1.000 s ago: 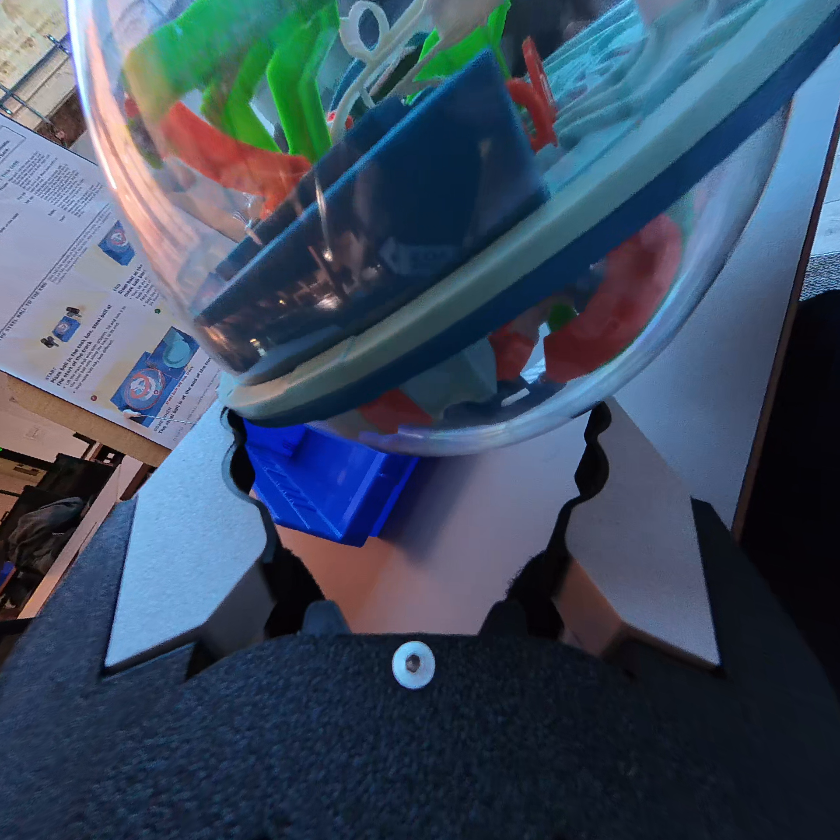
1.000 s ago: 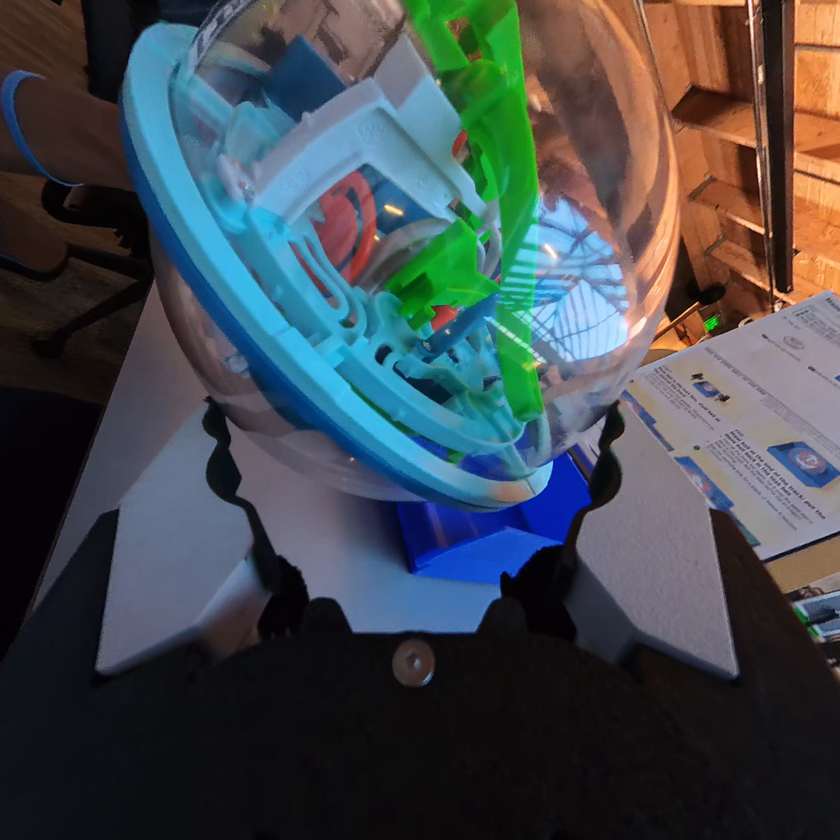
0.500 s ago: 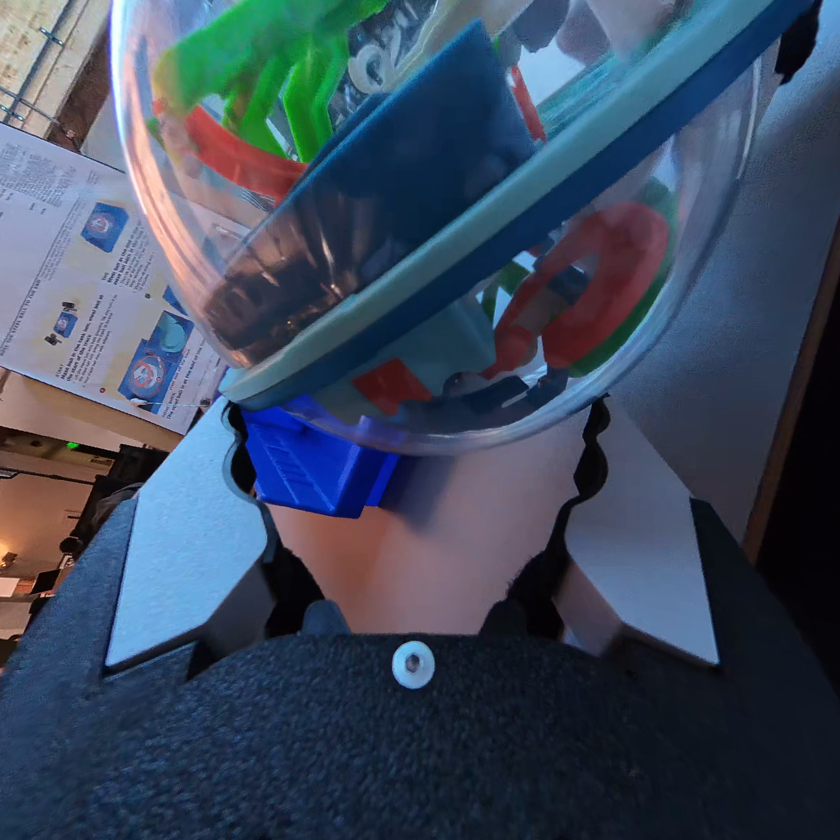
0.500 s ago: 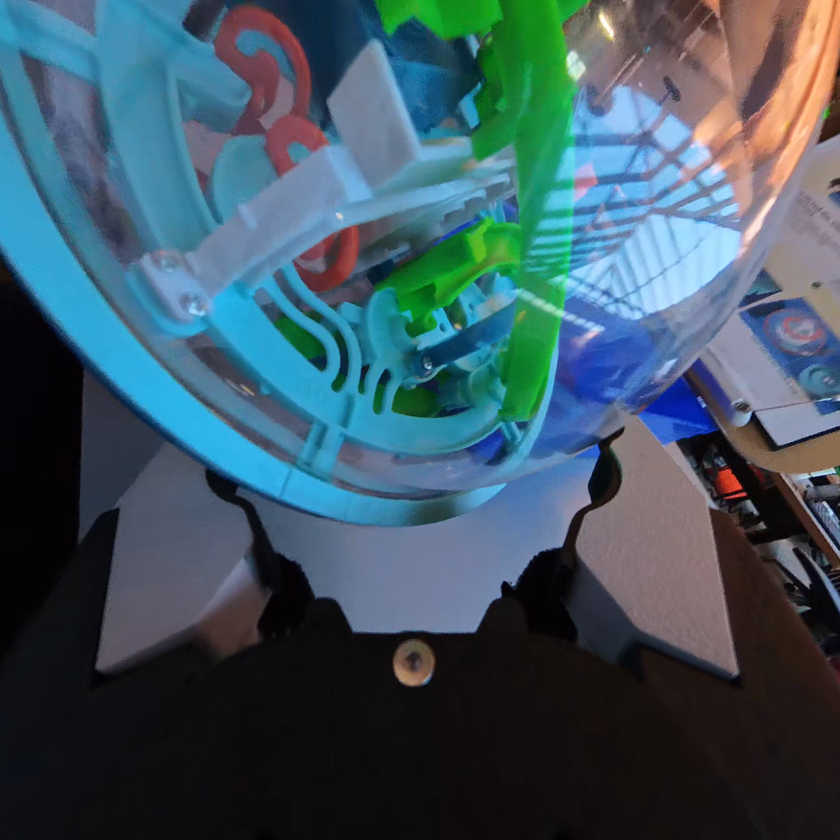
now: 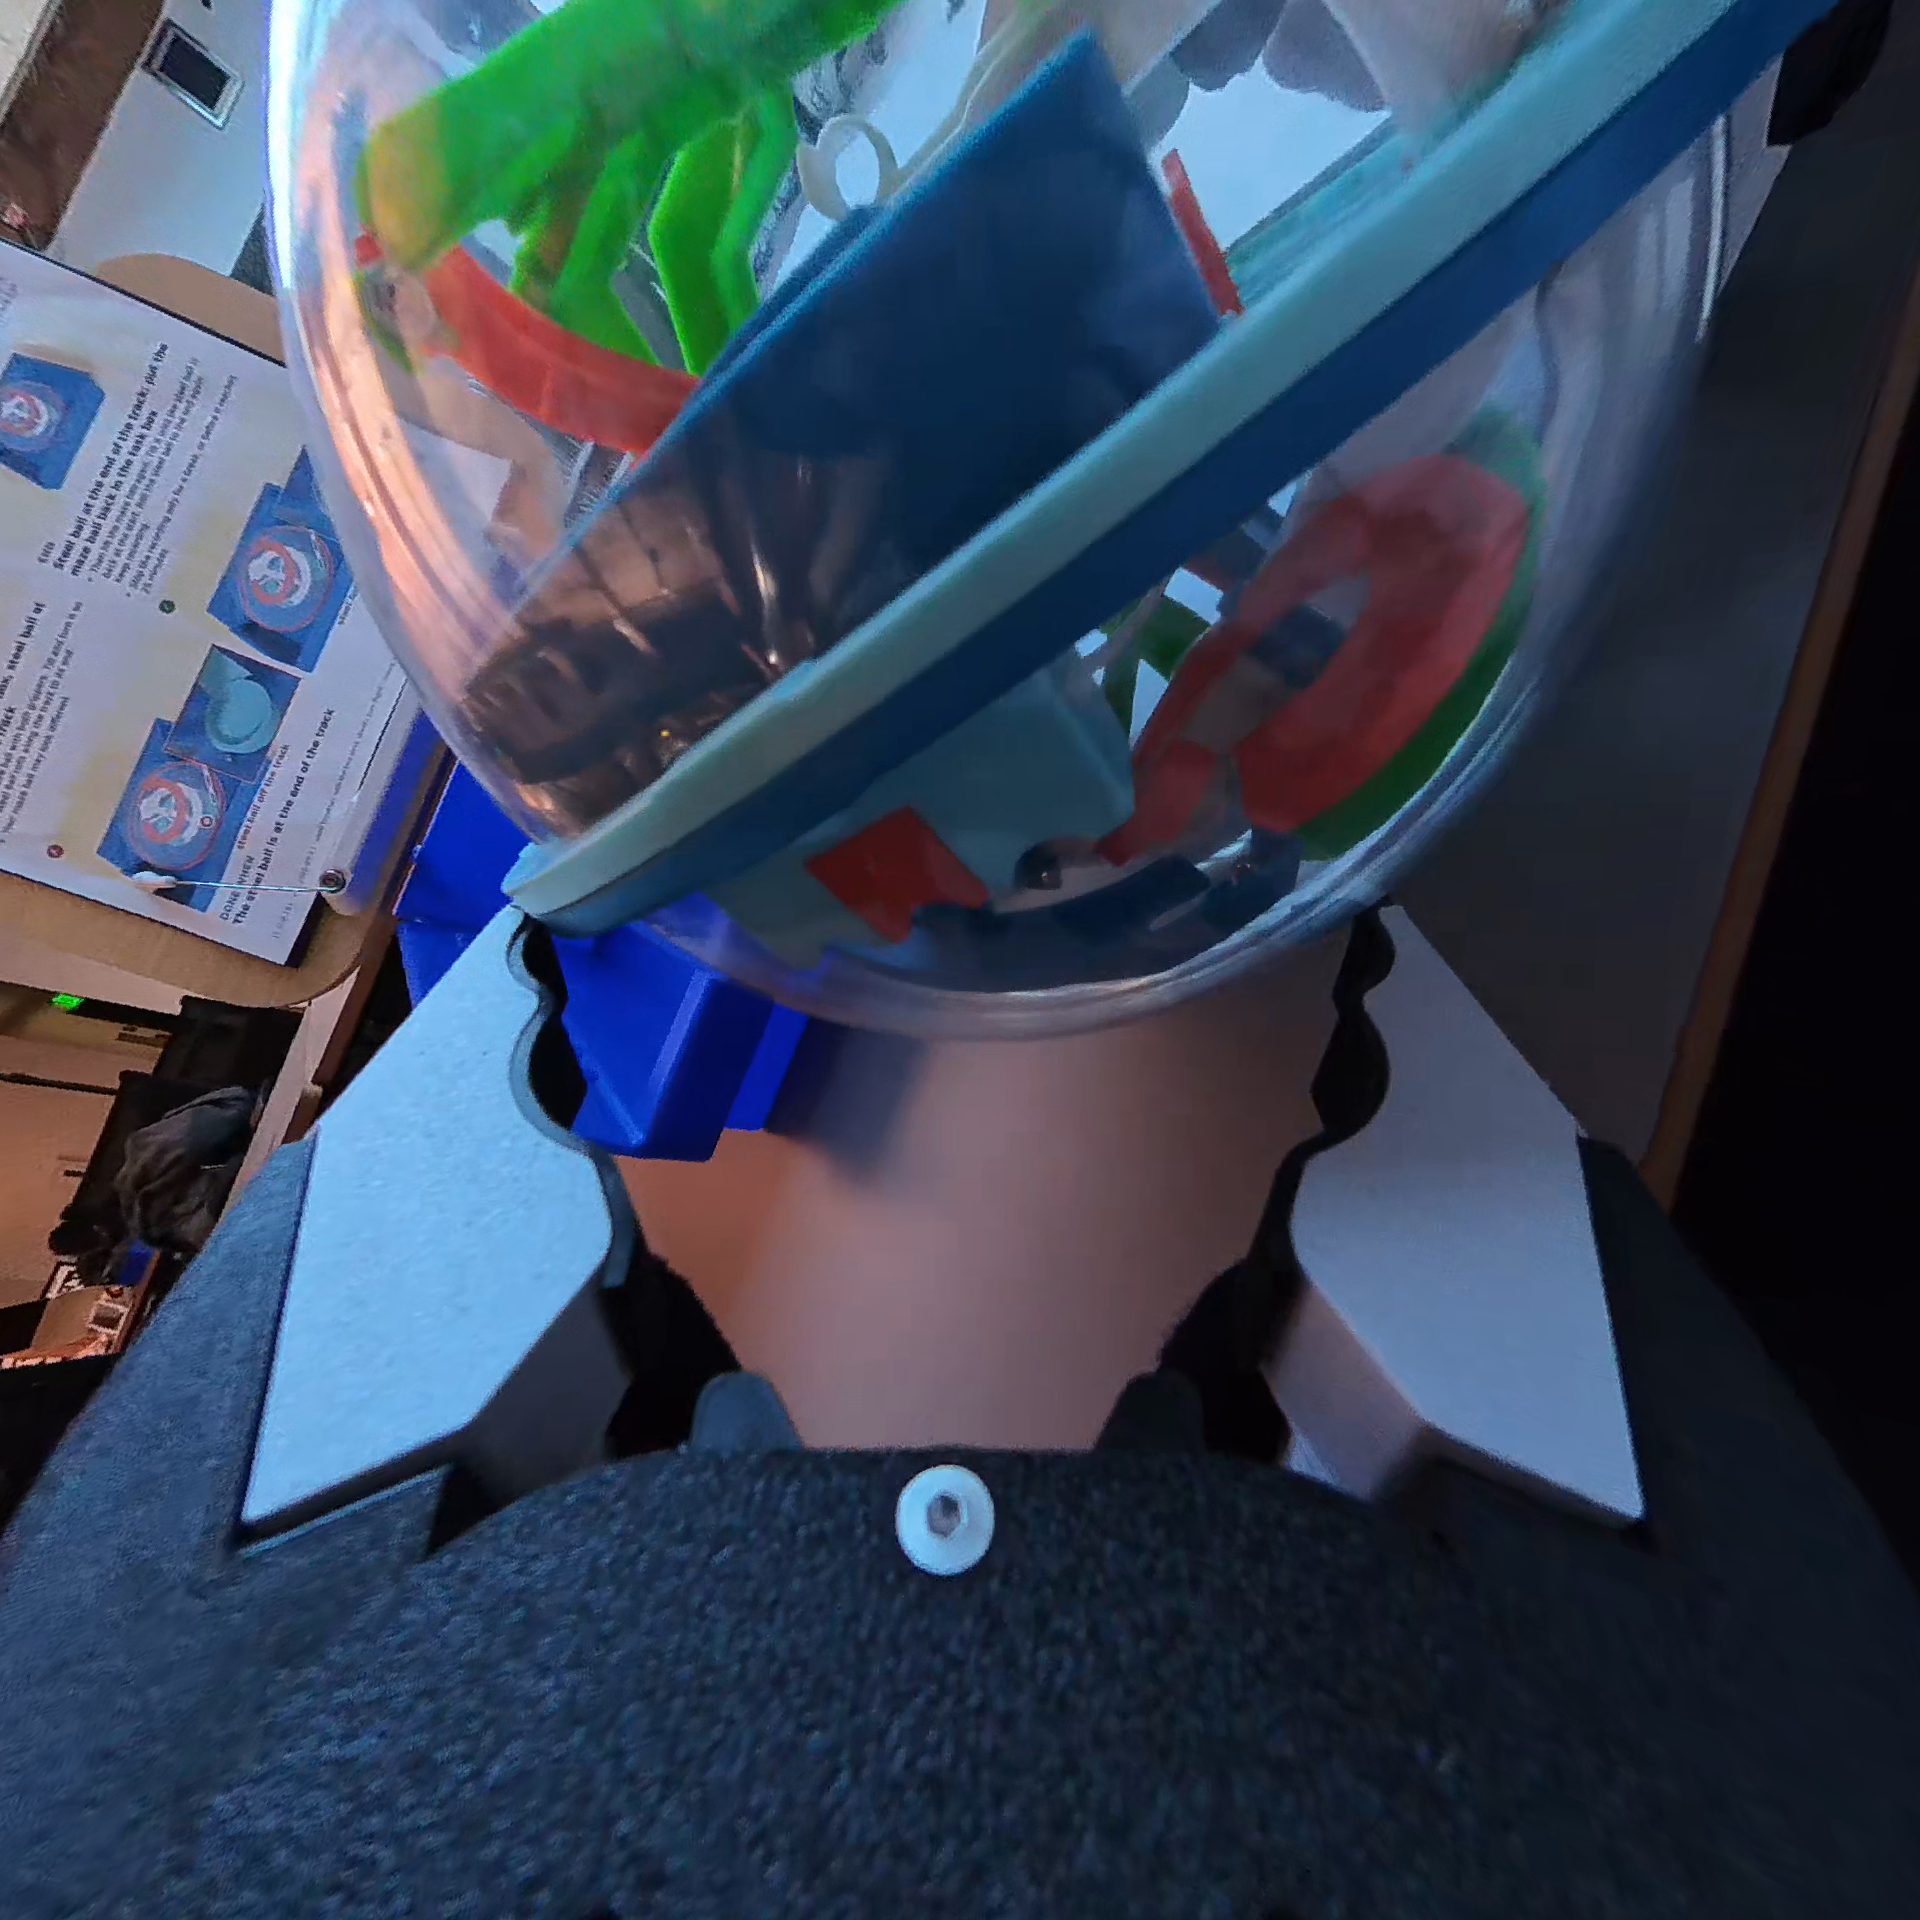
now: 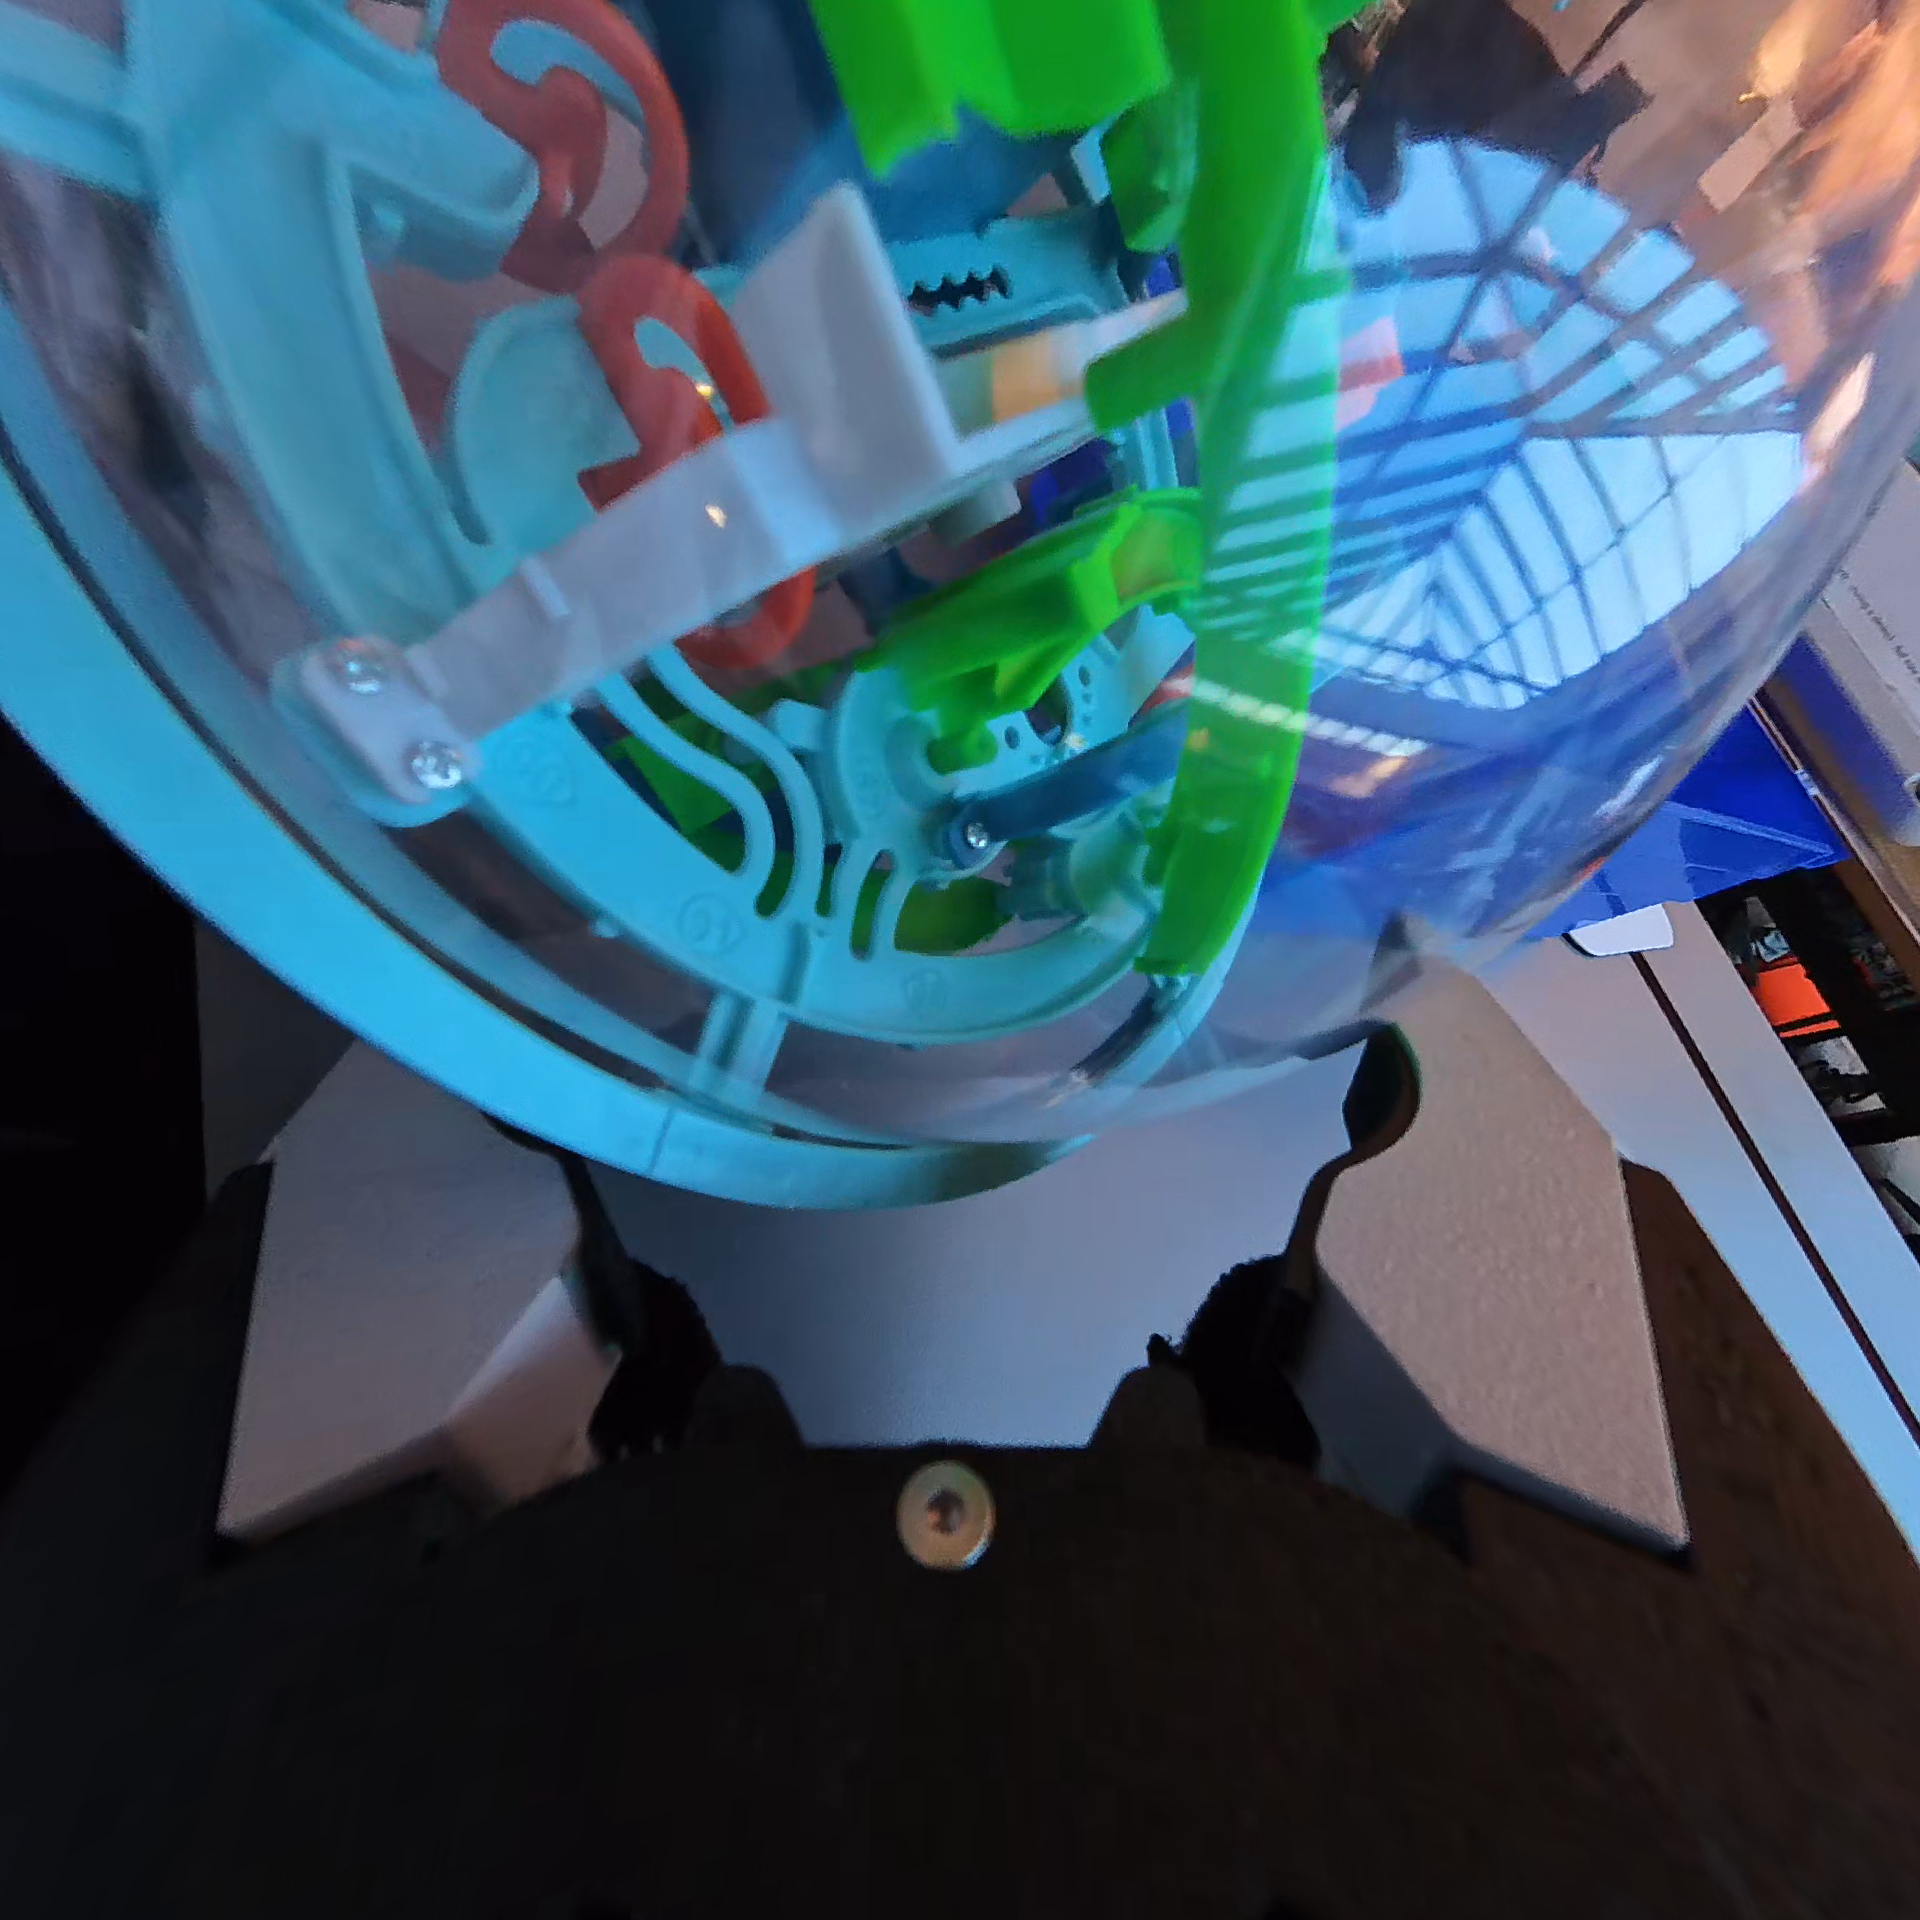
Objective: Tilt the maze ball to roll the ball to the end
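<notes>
1. Two claws, one maze ball (image 5: 935, 520), each wrist view taken from 9 to 3 o'clock.
2. Left wrist view, 9 o'clock: a printed instruction sheet (image 5: 156, 623) on a board, well clear of the work.
3. At 8 o'clock: a blue stand (image 5: 665, 1049) on the surface (image 5: 966, 1195), just under the sphere's lower edge. Contact cannot be told. My read: the sphere is off its seat so it can tilt freely.
4. Centre: left claw (image 5: 945, 930), jaws spread wide, not clamped. The sphere nests against both tips, cradled rather than pinched.
5. Its equator ring (image 5: 1039, 540) runs from 8 o'clock up to 1 o'clock, so the tilt is steep. Probably that sets the slope the ball should run down.
6. The small ball is not surely found. A dark glint low at 6 o'clock inside the shell may be it.
7. Right wrist view, 9 o'clock to centre: the maze ball (image 6: 831, 520) fills the top and is blurred. Pale teal ring and red loops sit at 10 o'clock, a green track (image 6: 1247, 520) at 1 o'clock.
8. Right claw (image 6: 961, 1091): jaws likewise wide apart, with the shell seated on the tips. Likely the two claws press from opposite sides, which is what holds it.
9. At 3 o'clock: the blue stand (image 6: 1704, 862) lies beyond the shell.
10. Risk: smooth shell, wide jaws, so slip is likely on fast rotation.
</notes>
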Available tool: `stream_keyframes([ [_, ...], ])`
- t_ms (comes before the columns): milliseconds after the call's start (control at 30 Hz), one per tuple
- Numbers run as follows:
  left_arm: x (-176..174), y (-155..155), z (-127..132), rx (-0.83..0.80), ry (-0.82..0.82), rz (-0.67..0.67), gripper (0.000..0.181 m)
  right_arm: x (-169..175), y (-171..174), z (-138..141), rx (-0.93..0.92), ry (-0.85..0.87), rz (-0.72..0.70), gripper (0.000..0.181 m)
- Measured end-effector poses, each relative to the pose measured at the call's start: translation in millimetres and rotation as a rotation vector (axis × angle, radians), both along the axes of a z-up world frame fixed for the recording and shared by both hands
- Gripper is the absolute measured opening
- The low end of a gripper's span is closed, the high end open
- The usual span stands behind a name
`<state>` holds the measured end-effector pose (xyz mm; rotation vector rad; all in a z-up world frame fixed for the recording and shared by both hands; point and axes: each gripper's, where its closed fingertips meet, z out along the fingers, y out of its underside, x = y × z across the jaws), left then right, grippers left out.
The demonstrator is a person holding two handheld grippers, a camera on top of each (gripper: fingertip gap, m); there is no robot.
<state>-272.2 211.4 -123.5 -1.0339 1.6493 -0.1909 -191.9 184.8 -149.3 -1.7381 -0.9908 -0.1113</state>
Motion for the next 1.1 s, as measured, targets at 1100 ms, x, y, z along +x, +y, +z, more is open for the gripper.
stream_keyframes([
  [1100, -27.2, -49.5, 23.2, -0.626, -0.167, -0.276, 0.144, -7.7, -9.6, 10.4, 0.152, -0.098, 0.077, 0.147],
])
